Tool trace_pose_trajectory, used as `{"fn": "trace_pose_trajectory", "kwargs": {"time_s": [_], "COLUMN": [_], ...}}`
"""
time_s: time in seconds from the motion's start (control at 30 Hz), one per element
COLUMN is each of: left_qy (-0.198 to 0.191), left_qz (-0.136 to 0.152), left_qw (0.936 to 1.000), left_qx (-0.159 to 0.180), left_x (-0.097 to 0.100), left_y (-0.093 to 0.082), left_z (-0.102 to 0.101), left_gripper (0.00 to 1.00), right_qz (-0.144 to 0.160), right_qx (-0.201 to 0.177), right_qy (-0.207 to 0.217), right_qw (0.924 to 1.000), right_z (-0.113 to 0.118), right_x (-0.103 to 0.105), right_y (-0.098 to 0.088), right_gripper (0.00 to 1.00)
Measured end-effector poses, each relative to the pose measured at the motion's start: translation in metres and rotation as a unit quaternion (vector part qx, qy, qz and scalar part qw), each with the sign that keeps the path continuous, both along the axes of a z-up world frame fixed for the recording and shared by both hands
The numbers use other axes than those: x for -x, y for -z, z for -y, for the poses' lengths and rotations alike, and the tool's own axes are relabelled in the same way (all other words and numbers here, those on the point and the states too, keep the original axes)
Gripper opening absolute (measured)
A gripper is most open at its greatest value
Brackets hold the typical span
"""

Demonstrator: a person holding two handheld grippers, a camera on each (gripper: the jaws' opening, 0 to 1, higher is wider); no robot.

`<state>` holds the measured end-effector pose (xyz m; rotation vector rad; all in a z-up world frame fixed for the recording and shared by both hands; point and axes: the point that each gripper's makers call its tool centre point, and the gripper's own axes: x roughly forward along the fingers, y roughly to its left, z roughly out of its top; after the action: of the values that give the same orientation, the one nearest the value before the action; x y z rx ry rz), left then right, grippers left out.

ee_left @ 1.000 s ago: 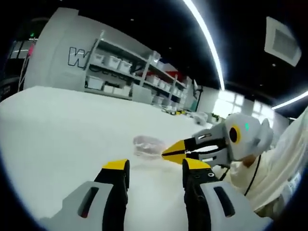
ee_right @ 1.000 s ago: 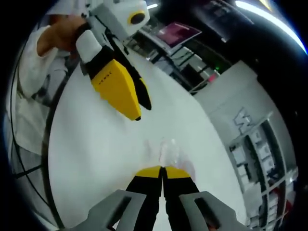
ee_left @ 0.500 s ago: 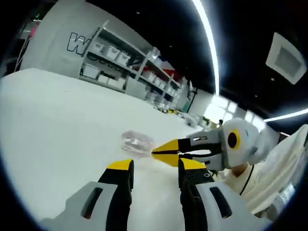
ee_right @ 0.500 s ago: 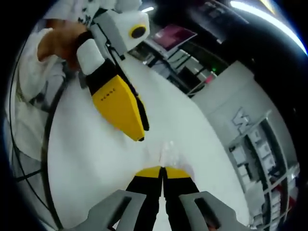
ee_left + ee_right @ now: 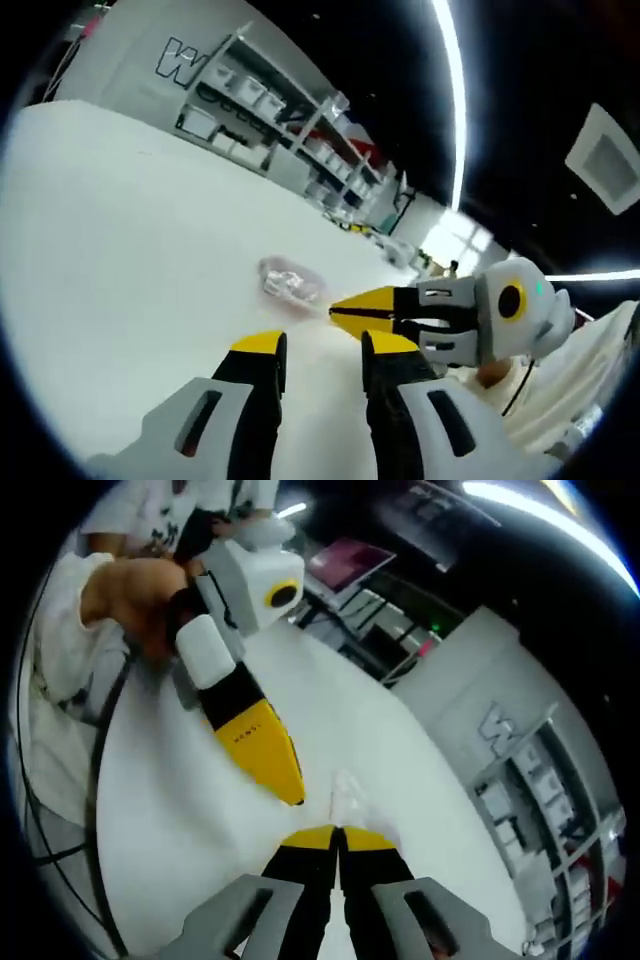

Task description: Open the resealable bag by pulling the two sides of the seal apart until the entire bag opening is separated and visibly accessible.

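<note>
A small clear resealable bag (image 5: 288, 283) lies crumpled on the white table (image 5: 120, 230). My right gripper (image 5: 335, 308) reaches in from the right with yellow tips pressed together on the bag's near edge. In the right gripper view those jaws (image 5: 338, 834) are shut, and the bag (image 5: 349, 792) runs straight out from their tips. My left gripper (image 5: 323, 346) is open just short of the bag, with nothing between its fingers. In the right gripper view it (image 5: 292, 795) slants down from the upper left, its yellow tip close beside the bag.
Shelving with white bins (image 5: 262, 110) lines the far wall beyond the table. A person's hand and white sleeve (image 5: 120, 600) hold the left gripper at the upper left. Bare white tabletop spreads to the left of the bag.
My left gripper has moved in toward the bag and the right gripper's tip, and its jaw gap looks slightly narrower. The right gripper has stayed shut at the bag.
</note>
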<state>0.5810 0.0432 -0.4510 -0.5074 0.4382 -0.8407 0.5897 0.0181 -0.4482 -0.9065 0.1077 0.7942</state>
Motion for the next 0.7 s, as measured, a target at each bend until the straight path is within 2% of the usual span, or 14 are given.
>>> {"fn": "trace_pose_trajectory", "kwargs": {"time_s": [0.4,0.57,0.7], "left_qy": [-0.009,-0.008,-0.012], "left_qz": [0.001,-0.025,-0.031], "left_qw": [0.9999,0.9992,0.9988], "left_qx": [0.008,0.031,0.035], "left_x": [-0.006,-0.009,-0.011], "left_y": [0.001,0.001,0.001], "left_z": [0.001,0.003,0.003], "left_gripper": [0.31,0.28,0.28], "right_qz": [-0.001,0.0,0.0], "right_qx": [-0.004,-0.007,-0.011], "right_qy": [-0.001,-0.002,-0.002], "right_qw": [1.0,1.0,0.9999], "right_z": [0.0,-0.001,-0.002], "right_x": [-0.001,-0.002,-0.002], "right_y": [0.001,-0.001,-0.002], "right_gripper": [0.0,0.0,0.0]}}
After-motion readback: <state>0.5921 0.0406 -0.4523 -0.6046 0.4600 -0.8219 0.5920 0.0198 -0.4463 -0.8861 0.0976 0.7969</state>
